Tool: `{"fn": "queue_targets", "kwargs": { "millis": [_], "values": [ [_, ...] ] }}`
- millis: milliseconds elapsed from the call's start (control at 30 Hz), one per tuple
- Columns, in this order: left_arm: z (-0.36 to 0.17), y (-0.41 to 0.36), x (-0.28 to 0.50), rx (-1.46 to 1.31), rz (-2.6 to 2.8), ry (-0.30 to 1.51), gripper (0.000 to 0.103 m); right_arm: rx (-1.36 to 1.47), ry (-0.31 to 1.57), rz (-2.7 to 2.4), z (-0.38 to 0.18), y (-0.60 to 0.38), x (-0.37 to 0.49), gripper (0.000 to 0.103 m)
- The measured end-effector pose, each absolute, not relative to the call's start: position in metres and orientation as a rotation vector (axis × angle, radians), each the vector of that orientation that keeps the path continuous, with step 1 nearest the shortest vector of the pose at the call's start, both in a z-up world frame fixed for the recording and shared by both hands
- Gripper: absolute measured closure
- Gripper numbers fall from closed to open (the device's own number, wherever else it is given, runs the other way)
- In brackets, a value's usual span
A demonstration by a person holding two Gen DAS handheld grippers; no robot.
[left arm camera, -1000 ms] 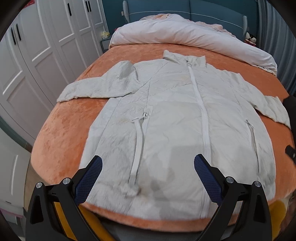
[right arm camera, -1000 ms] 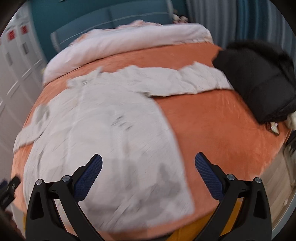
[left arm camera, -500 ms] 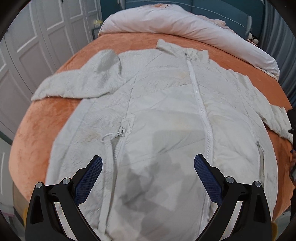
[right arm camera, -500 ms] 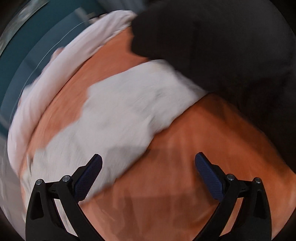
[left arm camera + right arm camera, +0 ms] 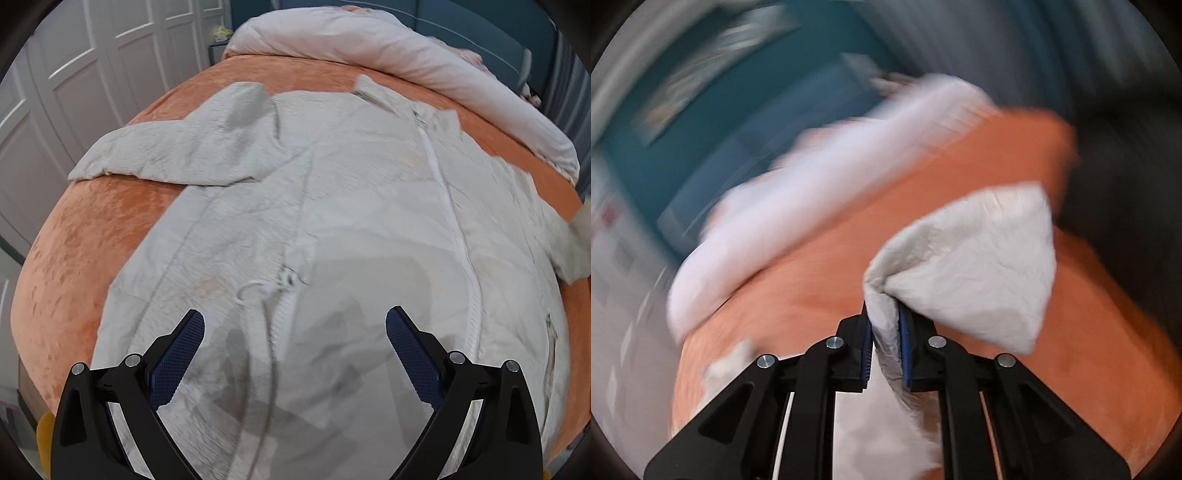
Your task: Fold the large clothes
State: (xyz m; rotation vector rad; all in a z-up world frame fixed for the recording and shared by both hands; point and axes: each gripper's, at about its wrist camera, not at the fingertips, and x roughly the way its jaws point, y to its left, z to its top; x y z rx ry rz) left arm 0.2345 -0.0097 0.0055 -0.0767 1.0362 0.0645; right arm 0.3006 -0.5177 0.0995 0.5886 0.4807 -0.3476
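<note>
A large off-white zip jacket lies spread front-up on an orange bedspread. Its left sleeve stretches out to the left. My left gripper is open and hovers over the jacket's lower front, holding nothing. My right gripper is shut on the end of the jacket's right sleeve, which is lifted off the bed and hangs from the pads. That raised sleeve shows at the right edge of the left wrist view.
A rolled white duvet lies across the head of the bed. White wardrobe doors stand to the left. A black garment lies at the right edge of the bed. The right wrist view is blurred.
My right gripper went from open over the sleeve to shut on its end and lifted it. My left gripper moved forward and lower over the jacket, staying open.
</note>
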Motion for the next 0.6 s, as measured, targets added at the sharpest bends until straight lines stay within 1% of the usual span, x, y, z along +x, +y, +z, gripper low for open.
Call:
{"fn": "queue_targets", "kwargs": {
  "millis": [100,133,167,233,267,300,367,467,567,600],
  "values": [
    [0.009,0.002,0.238,-0.114,0.084,1.021,0.007,0.382,0.458,-0.087,0.146,-0.408,0.330,0.091],
    [0.012,0.007,0.238,-0.130,0.090,1.015,0.007,0.322,0.480,0.017,0.150,-0.363,0.341,0.090],
    [0.015,0.012,0.238,-0.148,0.094,1.009,0.007,0.273,0.515,0.107,0.144,-0.321,0.350,0.087],
    [0.020,0.022,0.238,-0.183,0.096,1.002,0.007,0.189,0.604,0.226,0.116,-0.250,0.362,0.075],
    [0.022,0.028,0.238,-0.206,0.094,0.999,0.007,0.162,0.665,0.291,0.091,-0.215,0.366,0.062],
    [0.024,0.033,0.238,-0.230,0.091,0.996,0.007,0.146,0.717,0.332,0.072,-0.191,0.369,0.056],
    [0.029,0.047,0.241,-0.288,0.081,0.988,0.007,0.056,0.837,0.392,0.025,-0.142,0.363,0.056],
    [0.033,0.064,0.253,-0.364,0.054,0.970,0.007,-0.009,0.854,0.405,0.005,-0.128,0.339,0.056],
    [0.030,0.066,0.275,-0.407,0.016,0.961,0.007,0.062,0.833,0.364,0.017,-0.152,0.313,0.055],
    [0.027,0.062,0.285,-0.422,-0.004,0.967,0.007,0.098,0.821,0.318,0.024,-0.174,0.309,0.055]
  ]
}}
